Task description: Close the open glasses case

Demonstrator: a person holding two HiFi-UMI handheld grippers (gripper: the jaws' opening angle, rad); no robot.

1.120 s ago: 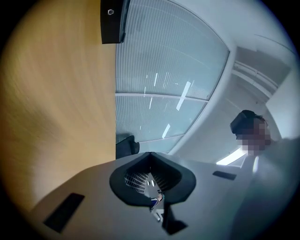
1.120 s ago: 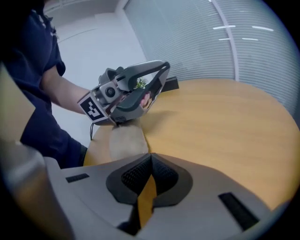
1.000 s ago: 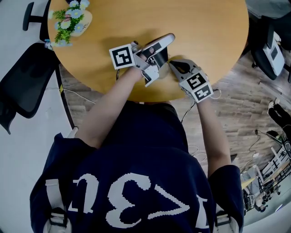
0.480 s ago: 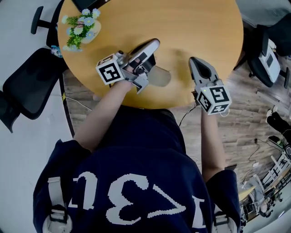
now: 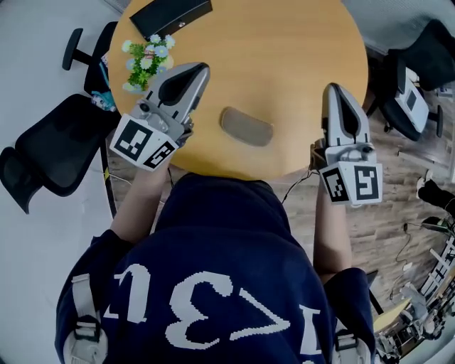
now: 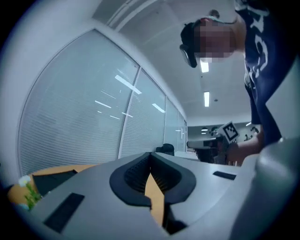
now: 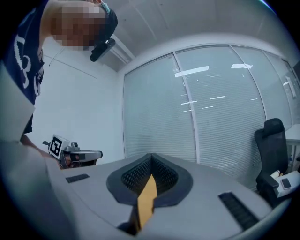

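A grey-brown glasses case [image 5: 247, 126] lies closed on the round wooden table [image 5: 284, 57], near its front edge. My left gripper [image 5: 197, 70] is raised to the left of the case, shut and empty. My right gripper [image 5: 334, 91] is raised to the right of the case, shut with nothing in it. Both point level, away from me, and neither touches the case. In the left gripper view the jaws [image 6: 151, 156] meet with only table colour behind them; the right gripper view shows its jaws [image 7: 151, 156] closed the same way.
A small pot of flowers [image 5: 146, 62] stands at the table's left, close to my left gripper. A black flat box [image 5: 170, 17] lies at the far left edge. Black office chairs [image 5: 53, 146] stand left of the table, another chair [image 5: 412, 85] at the right.
Both grippers have lifted off the case and moved apart, left one leftward, right one rightward. The case lid, open a second ago, is now down and the case lies alone.
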